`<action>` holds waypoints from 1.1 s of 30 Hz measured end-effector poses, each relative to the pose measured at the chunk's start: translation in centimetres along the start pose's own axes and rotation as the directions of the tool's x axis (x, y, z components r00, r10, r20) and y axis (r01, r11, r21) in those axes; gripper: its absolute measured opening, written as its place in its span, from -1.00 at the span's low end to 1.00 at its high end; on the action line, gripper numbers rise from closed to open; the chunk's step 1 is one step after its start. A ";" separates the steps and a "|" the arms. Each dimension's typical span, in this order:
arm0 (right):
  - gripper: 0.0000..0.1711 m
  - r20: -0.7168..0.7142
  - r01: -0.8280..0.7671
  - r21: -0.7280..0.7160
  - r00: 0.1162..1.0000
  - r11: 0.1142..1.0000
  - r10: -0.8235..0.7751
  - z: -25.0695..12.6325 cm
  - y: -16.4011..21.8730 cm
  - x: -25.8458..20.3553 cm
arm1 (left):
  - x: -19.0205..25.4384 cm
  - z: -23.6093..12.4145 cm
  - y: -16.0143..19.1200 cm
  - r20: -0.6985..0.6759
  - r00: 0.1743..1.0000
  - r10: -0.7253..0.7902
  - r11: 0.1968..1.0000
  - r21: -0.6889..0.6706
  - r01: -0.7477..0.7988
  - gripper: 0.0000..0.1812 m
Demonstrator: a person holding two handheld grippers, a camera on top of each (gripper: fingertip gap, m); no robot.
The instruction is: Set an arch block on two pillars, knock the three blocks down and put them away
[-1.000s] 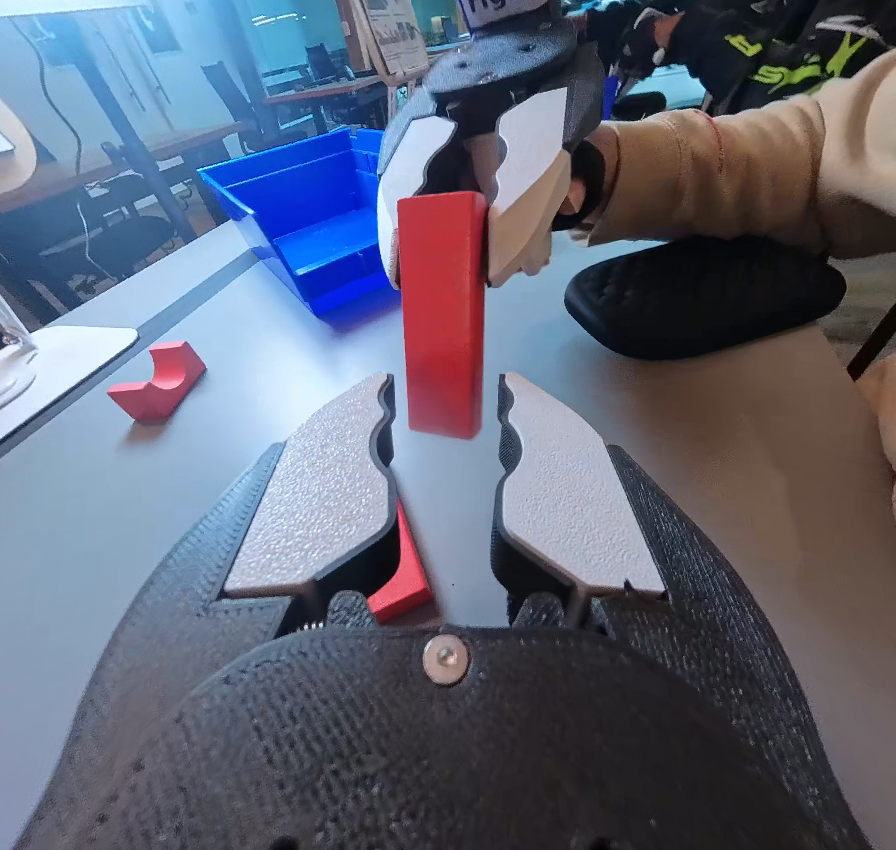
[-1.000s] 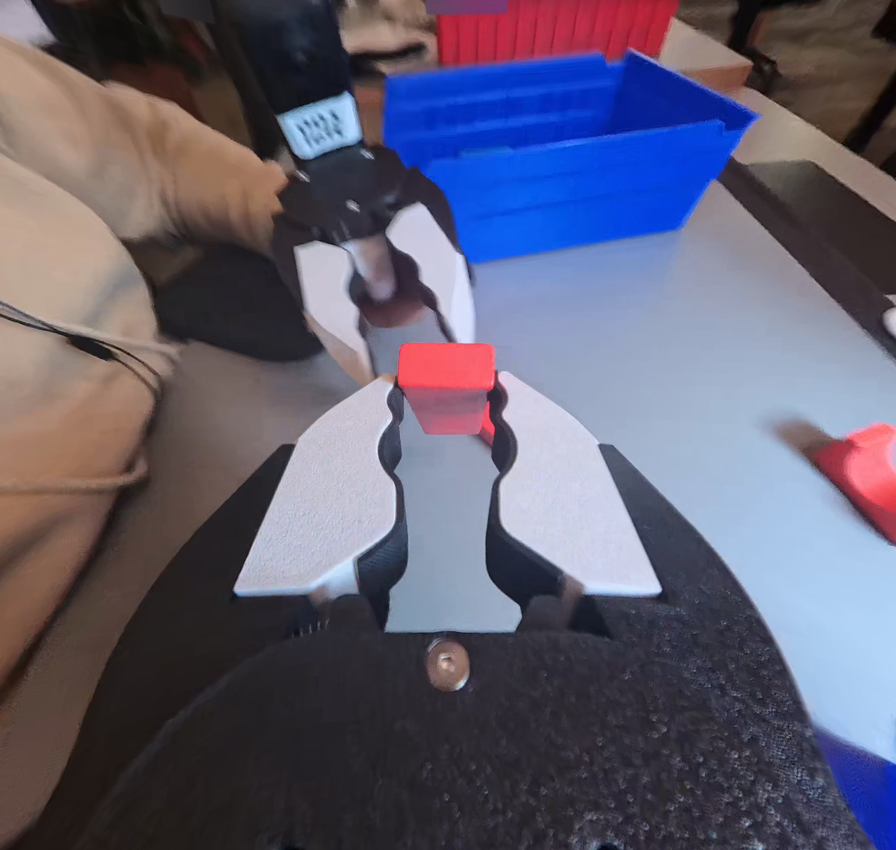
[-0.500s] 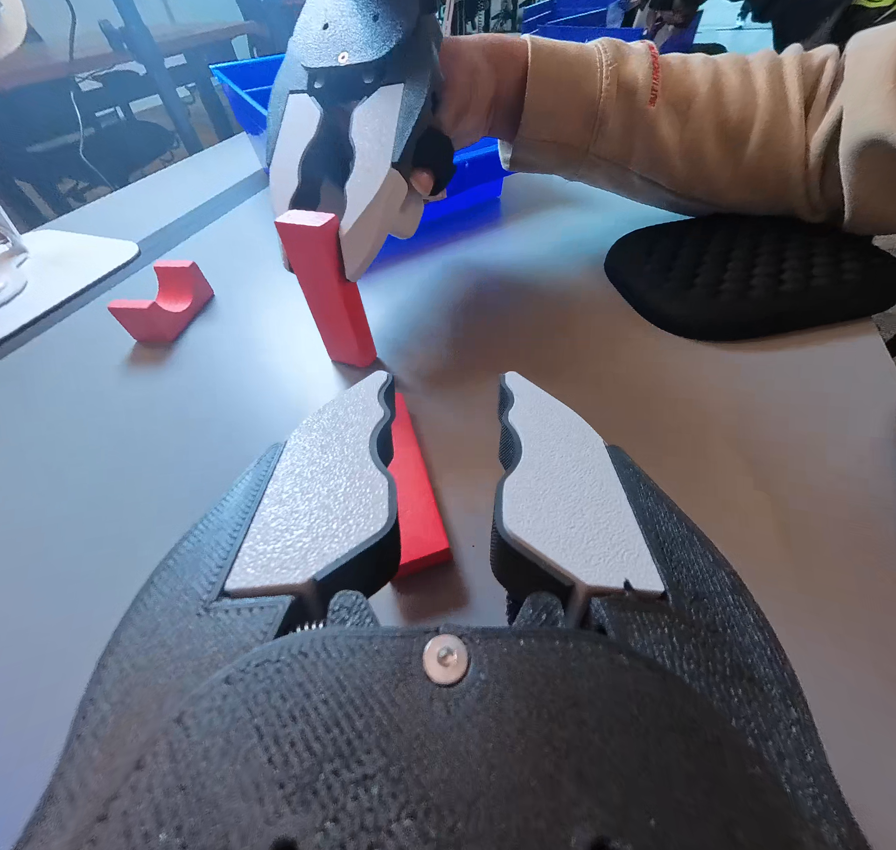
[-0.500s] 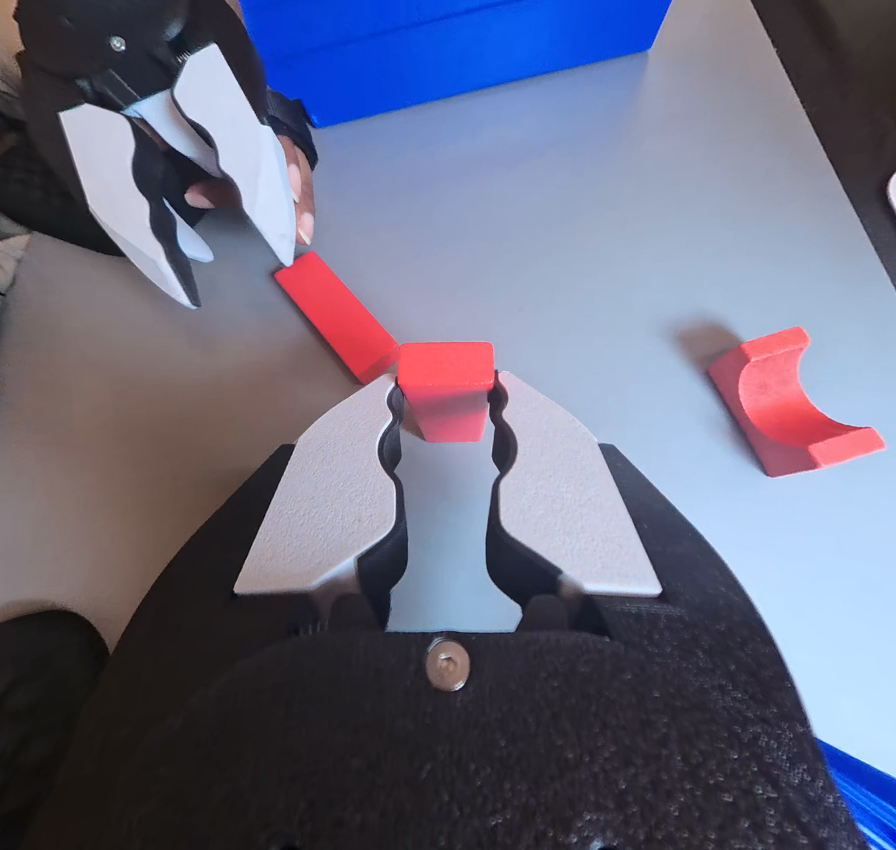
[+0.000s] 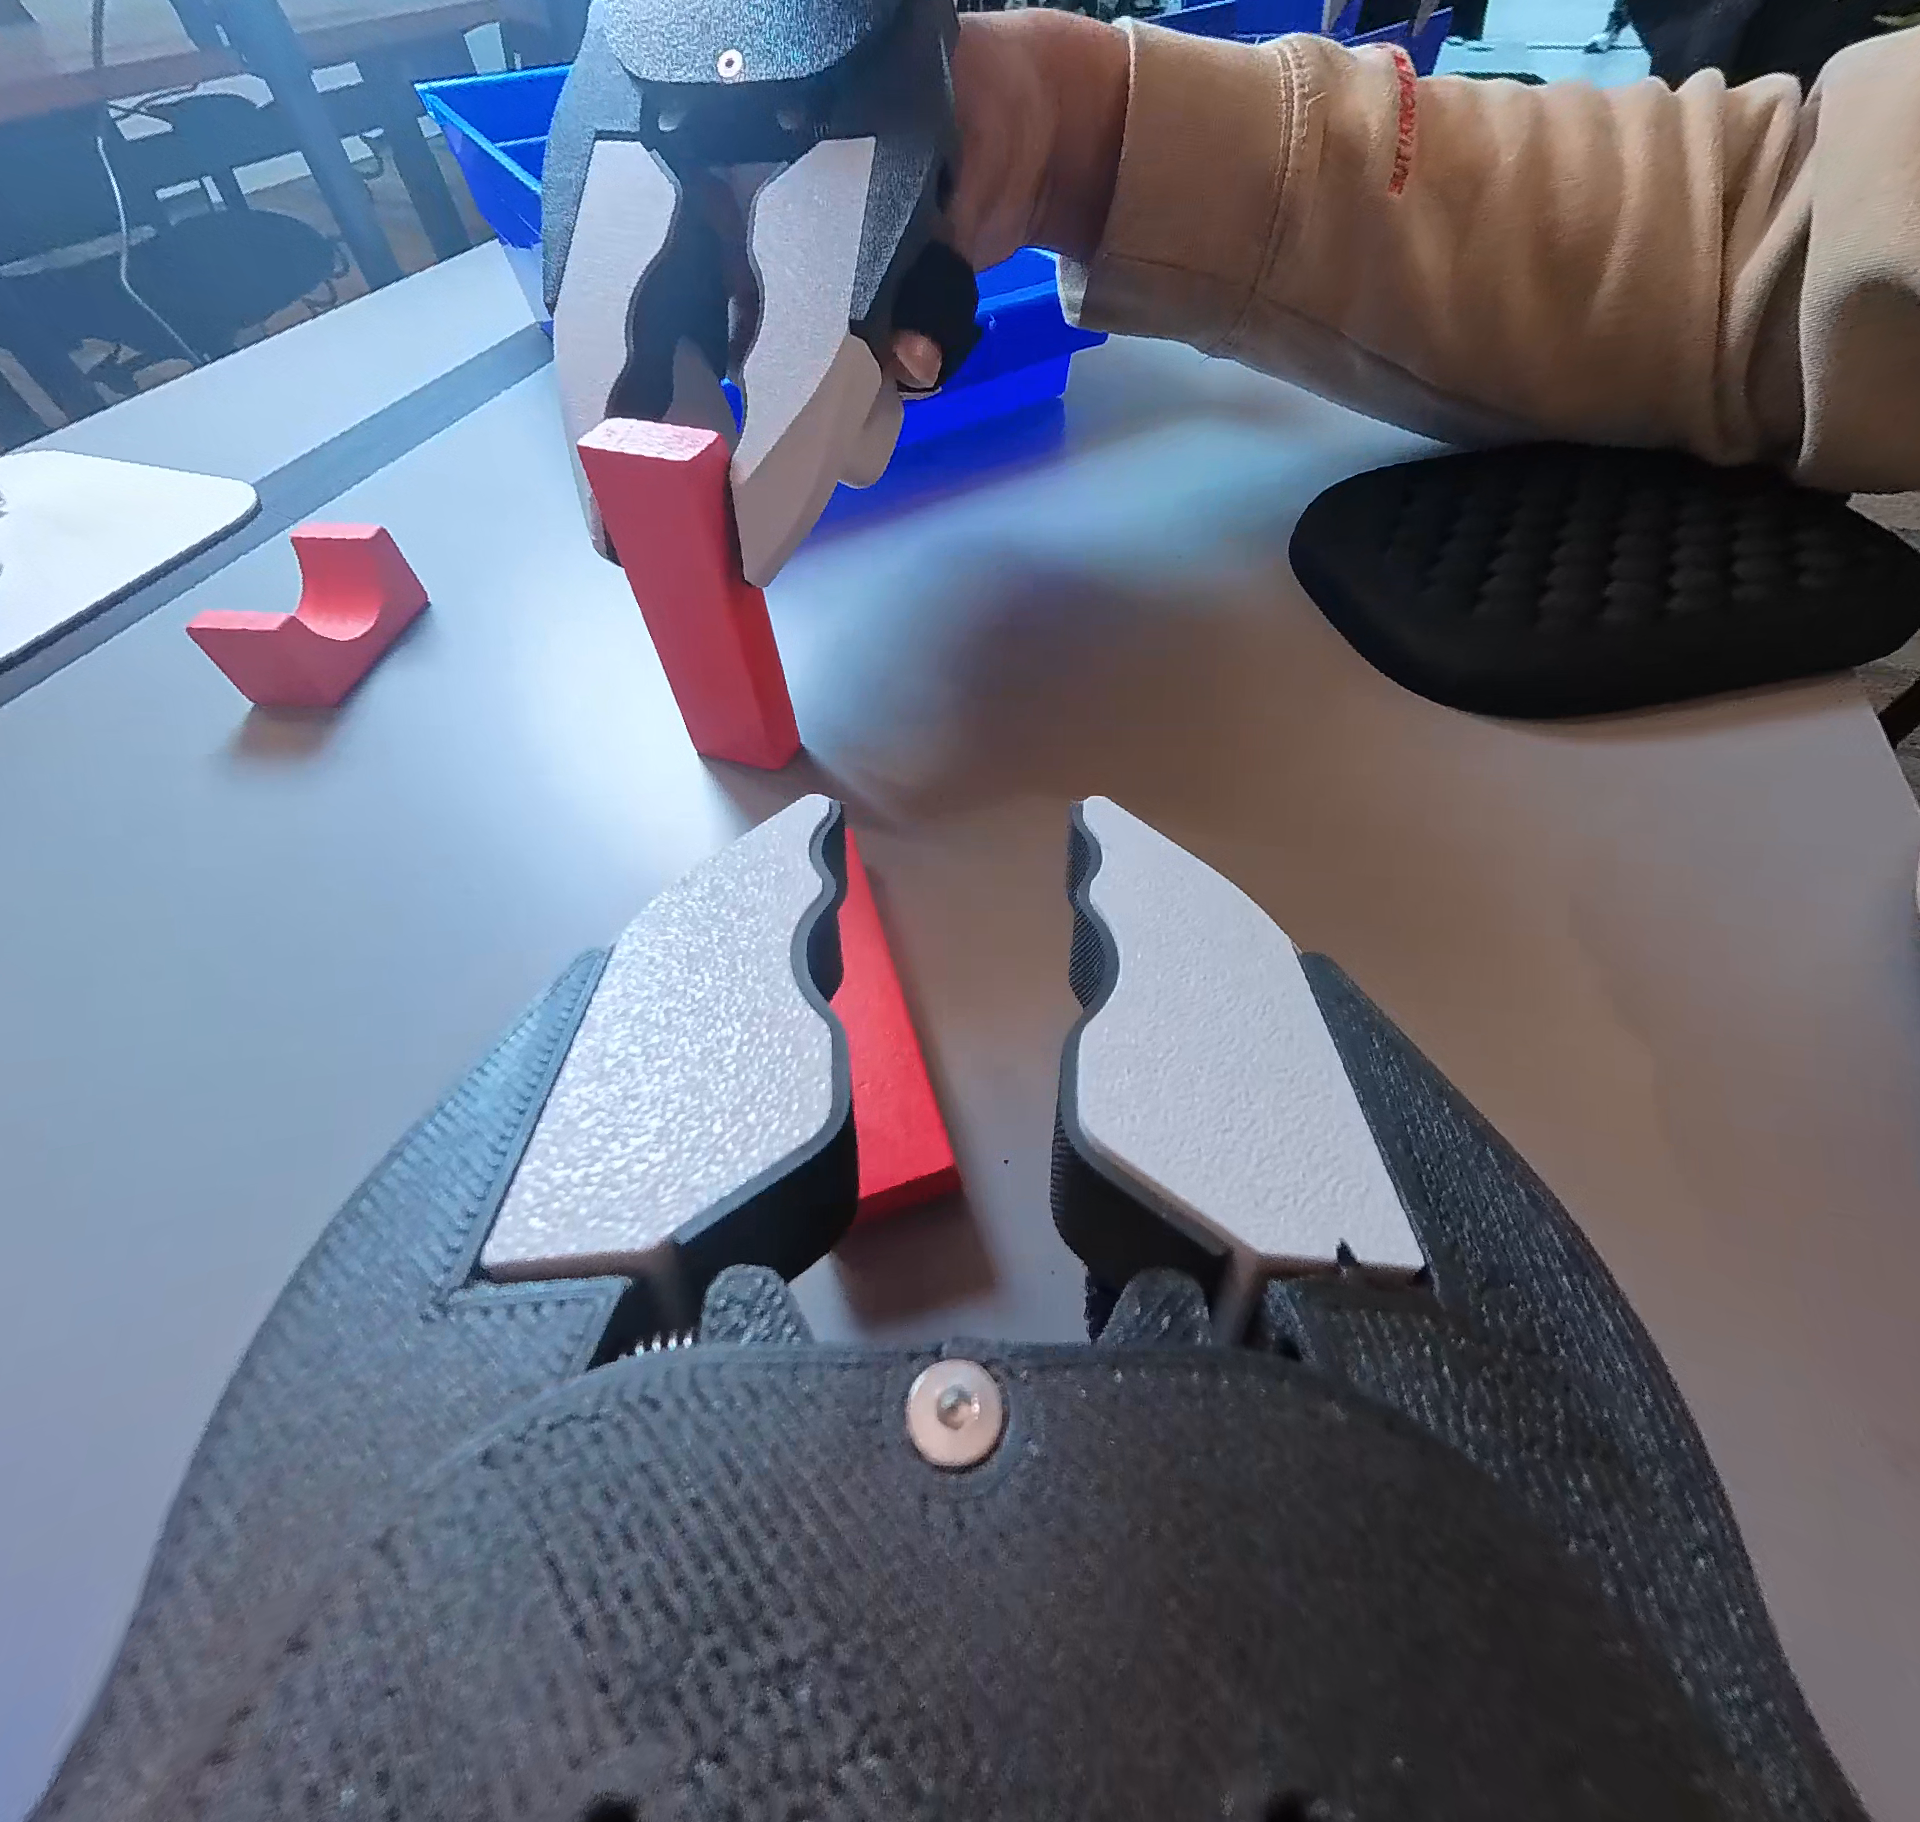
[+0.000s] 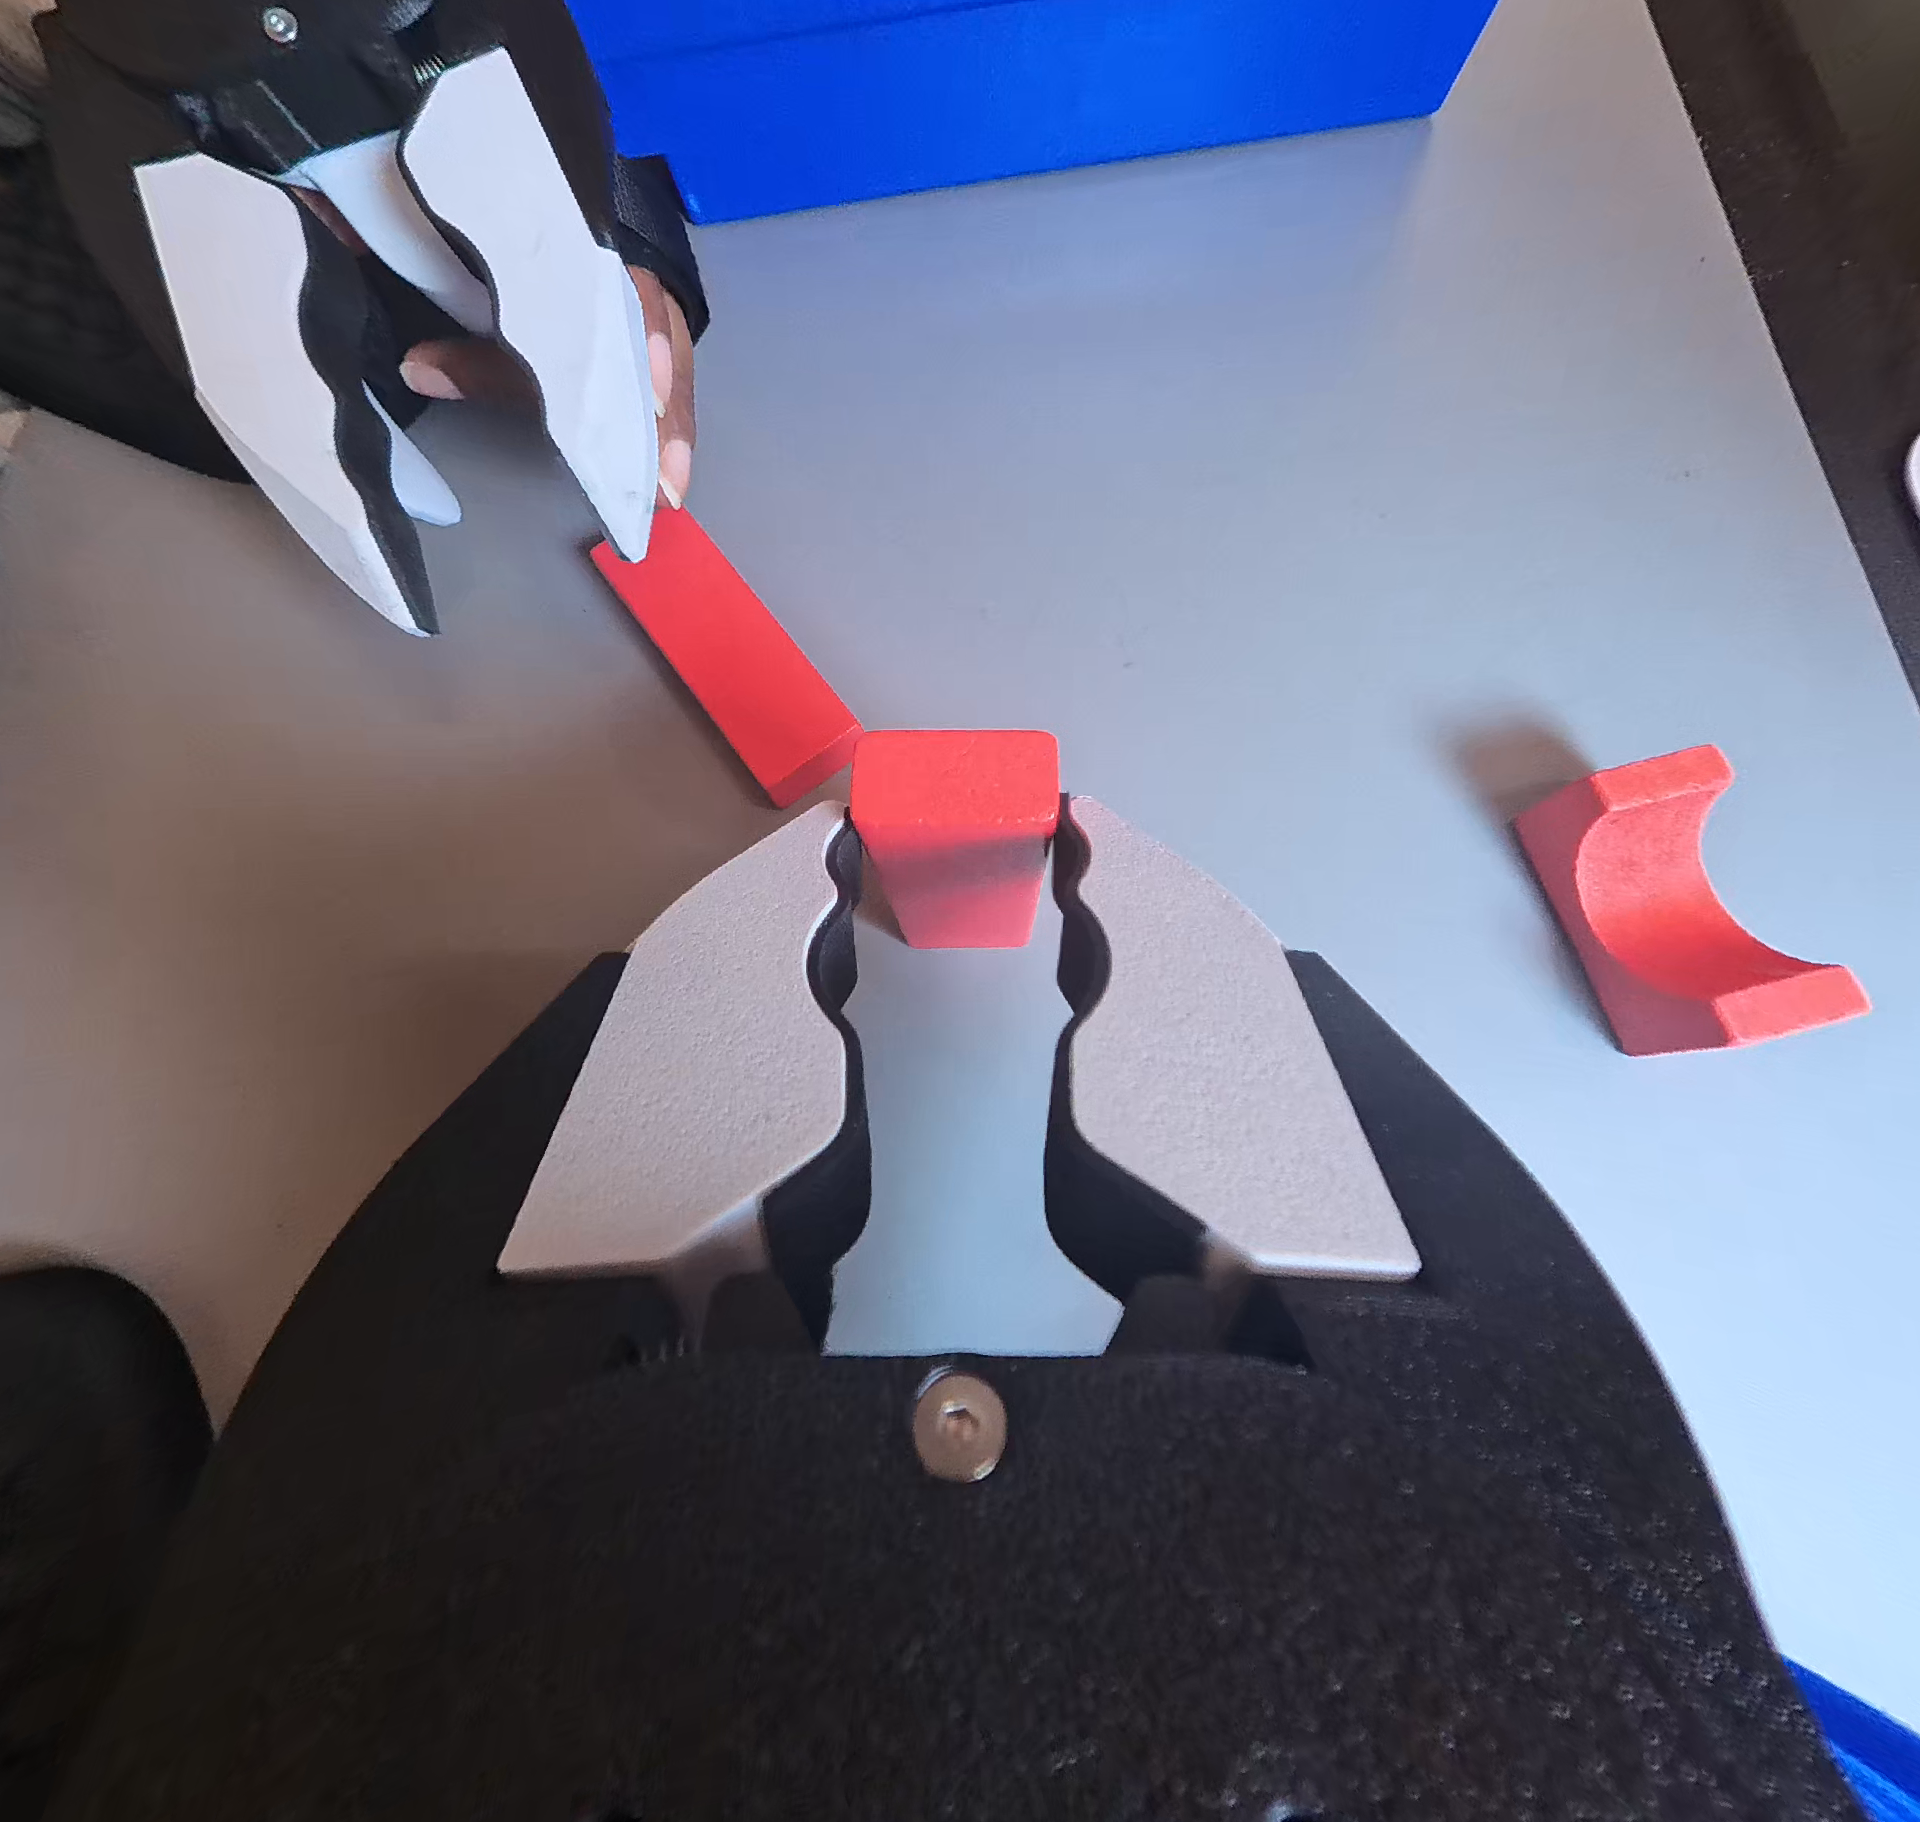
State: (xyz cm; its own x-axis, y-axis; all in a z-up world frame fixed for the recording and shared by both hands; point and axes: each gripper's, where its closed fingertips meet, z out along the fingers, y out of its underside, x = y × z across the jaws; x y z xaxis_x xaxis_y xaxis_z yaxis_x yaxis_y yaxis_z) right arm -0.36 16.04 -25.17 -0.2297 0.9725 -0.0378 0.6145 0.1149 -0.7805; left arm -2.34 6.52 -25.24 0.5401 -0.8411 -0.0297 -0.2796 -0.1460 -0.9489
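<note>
Grey table (image 6: 1195,484), blue bin (image 6: 1039,58) at far edge, office desks behind. R gripper (image 6: 951,816) jaws pinch upright red pillar (image 6: 951,837), same spot as 0.5 s ago. L gripper (image 5: 951,827) jaws spread over flat pillar (image 5: 883,1055). Arch block (image 6: 1673,910) lies well apart.

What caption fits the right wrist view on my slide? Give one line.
Right gripper clamps an upright red pillar; second pillar lies flat under the open left gripper, arch block aside.

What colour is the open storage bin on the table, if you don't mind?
Bright blue plastic bin; clearest in the right wrist view.
</note>
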 end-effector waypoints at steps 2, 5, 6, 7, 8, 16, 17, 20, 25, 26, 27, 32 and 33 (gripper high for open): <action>-0.55 0.001 -0.003 0.002 1.000 1.000 0.003 0.1 0.0 0.0 | 0.0 0.0 0.0 -0.001 1.000 0.005 1.000 -0.001 -0.005 -0.55; -0.50 -0.003 -0.006 0.004 1.000 1.000 0.006 0.2 0.0 0.0 | 0.1 0.1 0.1 -0.006 1.000 0.005 1.000 -0.005 -0.005 -0.55; -0.48 -0.006 -0.008 0.005 1.000 1.000 0.008 0.3 0.0 0.0 | 0.1 0.0 0.1 -0.006 1.000 0.004 1.000 -0.004 -0.004 -0.55; -0.47 -0.008 -0.009 0.006 1.000 1.000 0.009 0.3 0.0 0.1 | 0.1 0.0 0.1 -0.007 1.000 0.003 1.000 -0.004 -0.003 -0.55; -0.46 -0.011 -0.011 0.006 1.000 1.000 0.011 0.3 0.0 0.1 | 0.1 0.0 0.1 -0.007 1.000 0.003 1.000 -0.002 -0.003 -0.55; -0.37 -0.060 -0.006 0.067 0.998 0.998 0.010 -1.6 -1.4 -0.2 | -0.2 -0.1 0.1 0.010 1.000 0.000 1.000 -0.006 0.000 -0.55; -0.38 -0.078 0.000 0.106 0.997 0.994 0.008 -2.5 -2.2 -0.4 | -0.5 -0.2 0.2 0.024 1.000 -0.010 1.000 -0.014 0.010 -0.56; -0.41 -0.125 0.031 0.223 0.992 0.974 -0.003 -5.4 -4.4 -1.7 | -1.7 -0.4 0.9 0.086 0.995 -0.047 0.996 -0.066 0.053 -0.56; -0.41 -0.120 0.040 0.212 0.993 0.977 -0.015 -5.4 -2.8 -5.7 | -3.4 0.2 4.9 0.163 0.982 -0.094 0.921 -0.361 0.148 -0.42; -0.41 -0.114 0.038 0.191 0.993 0.981 -0.016 -4.9 -2.0 -6.4 | -3.3 0.6 5.4 0.155 0.982 -0.105 0.902 -0.401 0.160 -0.39; -0.41 -0.104 0.031 0.178 0.995 0.984 -0.013 -4.5 -1.3 -7.2 | -3.3 0.9 5.3 0.148 0.983 -0.104 0.896 -0.414 0.157 -0.39; -0.41 -0.079 0.011 0.133 0.997 0.991 -0.001 -3.2 0.9 -9.2 | -3.6 2.1 5.7 0.111 0.993 -0.048 0.828 -0.552 0.102 -0.43; -0.41 -0.079 0.010 0.130 0.997 0.991 0.000 -3.1 1.0 -9.3 | -3.5 2.2 5.6 0.088 0.996 -0.031 0.813 -0.577 0.077 -0.52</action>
State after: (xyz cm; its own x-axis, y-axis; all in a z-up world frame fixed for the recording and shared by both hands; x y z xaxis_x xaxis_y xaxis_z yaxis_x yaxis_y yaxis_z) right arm 4.80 7.70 -23.68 -0.1693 0.9855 0.0112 0.5086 0.0971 -0.8555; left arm -4.08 9.75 -31.17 0.6167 -0.7867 -0.0279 -0.6438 -0.4836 -0.5930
